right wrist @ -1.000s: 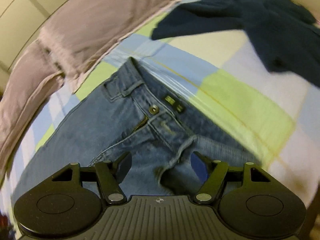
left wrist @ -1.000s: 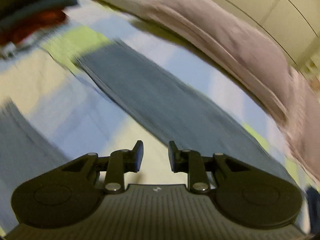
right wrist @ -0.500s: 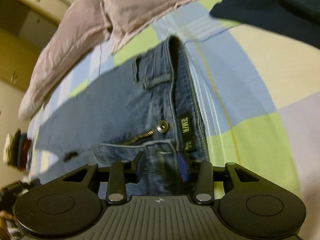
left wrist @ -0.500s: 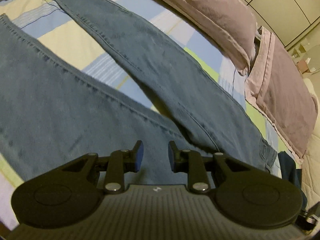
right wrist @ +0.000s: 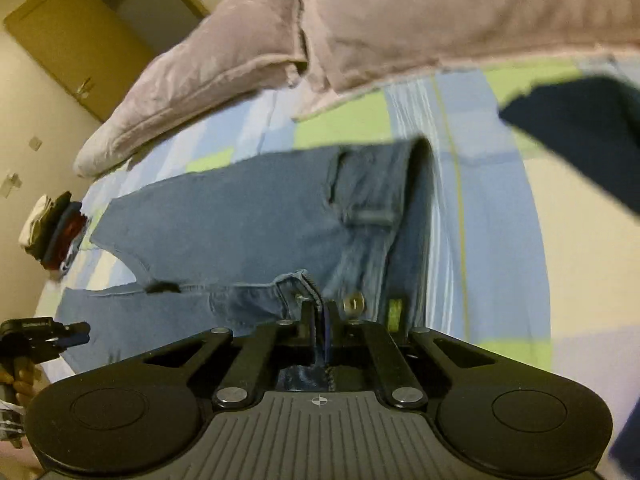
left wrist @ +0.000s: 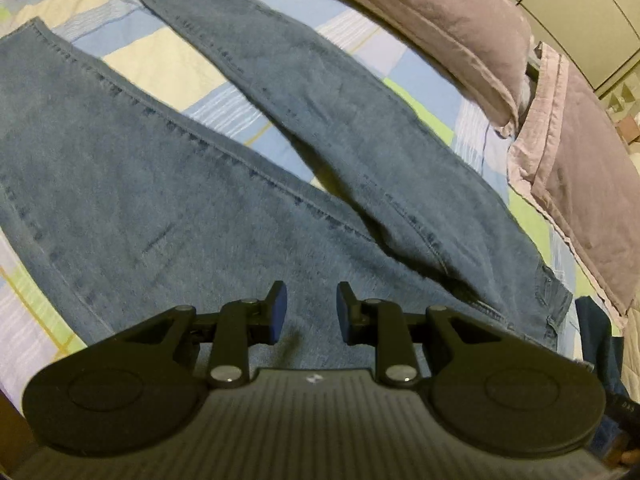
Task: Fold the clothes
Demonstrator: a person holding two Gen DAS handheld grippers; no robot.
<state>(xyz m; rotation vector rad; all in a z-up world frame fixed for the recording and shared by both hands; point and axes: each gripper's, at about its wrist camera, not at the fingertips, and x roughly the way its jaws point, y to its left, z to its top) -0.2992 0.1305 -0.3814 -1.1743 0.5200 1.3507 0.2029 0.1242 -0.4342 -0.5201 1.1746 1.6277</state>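
Observation:
Blue jeans [left wrist: 168,184] lie spread on a checked bedsheet [left wrist: 160,60], the two legs running off to the upper left. My left gripper [left wrist: 311,312] hovers open just above the near leg's thigh, nothing between its fingers. In the right wrist view the jeans [right wrist: 248,208] show their waistband, button [right wrist: 354,303] and fly. My right gripper [right wrist: 320,312] is shut on the waistband edge by the fly, with denim pinched between the fingers. The left gripper [right wrist: 60,336] and a hand show at the left edge there.
Two pink-grey pillows [left wrist: 460,24] [right wrist: 224,64] line the far side of the bed. A dark navy garment [right wrist: 580,128] lies right of the jeans. A stack of folded clothes [right wrist: 52,232] sits at the bed's far end. Wardrobe doors [right wrist: 80,32] stand behind.
My right gripper closed from open onto the jeans' waistband by the fly. The left gripper swung down over the near leg and stays open.

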